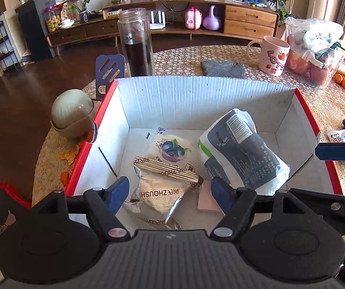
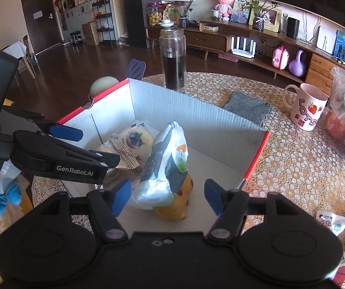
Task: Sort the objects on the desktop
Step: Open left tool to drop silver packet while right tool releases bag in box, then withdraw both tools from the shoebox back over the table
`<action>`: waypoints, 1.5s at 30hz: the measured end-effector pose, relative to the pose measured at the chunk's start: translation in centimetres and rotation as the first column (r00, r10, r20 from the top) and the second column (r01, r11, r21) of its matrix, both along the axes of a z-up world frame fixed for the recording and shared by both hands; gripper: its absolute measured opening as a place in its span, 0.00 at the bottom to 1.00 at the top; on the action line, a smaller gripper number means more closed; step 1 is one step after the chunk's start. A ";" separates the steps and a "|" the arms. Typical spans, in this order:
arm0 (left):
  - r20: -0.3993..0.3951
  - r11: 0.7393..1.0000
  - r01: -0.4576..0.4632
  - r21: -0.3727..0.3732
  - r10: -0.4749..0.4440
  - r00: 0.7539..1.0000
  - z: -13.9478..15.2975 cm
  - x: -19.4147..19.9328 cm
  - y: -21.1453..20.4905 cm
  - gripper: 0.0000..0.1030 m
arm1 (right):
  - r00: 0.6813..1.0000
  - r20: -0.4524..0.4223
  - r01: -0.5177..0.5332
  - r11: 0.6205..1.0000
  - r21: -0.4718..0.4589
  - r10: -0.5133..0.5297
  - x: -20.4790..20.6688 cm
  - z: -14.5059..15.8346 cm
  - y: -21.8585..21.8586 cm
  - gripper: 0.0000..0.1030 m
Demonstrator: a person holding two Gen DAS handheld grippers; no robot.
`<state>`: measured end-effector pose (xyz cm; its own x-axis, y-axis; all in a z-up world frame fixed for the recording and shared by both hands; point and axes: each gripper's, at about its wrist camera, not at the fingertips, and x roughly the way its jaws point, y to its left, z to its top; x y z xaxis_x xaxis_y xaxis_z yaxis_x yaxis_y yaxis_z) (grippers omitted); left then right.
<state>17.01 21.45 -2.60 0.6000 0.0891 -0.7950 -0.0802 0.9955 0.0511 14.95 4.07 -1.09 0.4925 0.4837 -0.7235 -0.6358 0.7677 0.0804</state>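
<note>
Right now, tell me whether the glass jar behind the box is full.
Partly full: the glass jar holds dark liquid in its lower part only, clear above.

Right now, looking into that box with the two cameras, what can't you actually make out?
- Yellow toy, right wrist view: mostly under the white and grey bag; absent from the left view.
- Pink pad, left wrist view: partly behind the left tool and silver packet.
- Box front wall: cut off by both tools.
- Bag's small print: unreadable.
</note>
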 end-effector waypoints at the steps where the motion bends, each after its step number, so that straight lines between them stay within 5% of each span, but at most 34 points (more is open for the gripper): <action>1: 0.005 1.000 0.003 -0.002 -0.003 1.000 0.2 -0.2 -0.1 0.72 | 1.000 0.002 -0.003 1.000 0.005 0.003 -0.2 0.2 -0.2 0.68; 8: 0.026 0.999 0.000 -0.035 0.001 1.000 1.2 -1.5 -0.7 0.73 | 1.000 0.022 -0.015 0.999 0.035 0.015 -1.2 1.3 -1.6 0.82; 10: 0.034 0.999 0.000 -0.040 0.002 0.999 1.5 -1.8 -0.9 0.81 | 1.000 0.026 -0.014 0.999 0.045 0.012 -1.6 1.6 -2.1 0.84; 17: 0.068 1.000 0.004 -0.023 -0.002 0.998 2.5 -2.8 -2.0 0.85 | 0.998 0.055 -0.023 0.998 0.063 0.020 -2.8 2.5 -3.7 0.94; 23: 0.097 1.000 0.026 -0.012 -0.025 0.995 3.4 -3.9 -3.5 0.98 | 0.997 0.073 -0.035 0.996 0.078 0.029 -4.1 3.2 -5.1 0.97; 45: 0.132 0.983 0.174 -0.059 -0.165 0.977 4.5 -5.6 -13.5 1.00 | 0.985 0.125 0.108 0.991 0.083 -0.118 -7.5 2.7 -17.8 0.98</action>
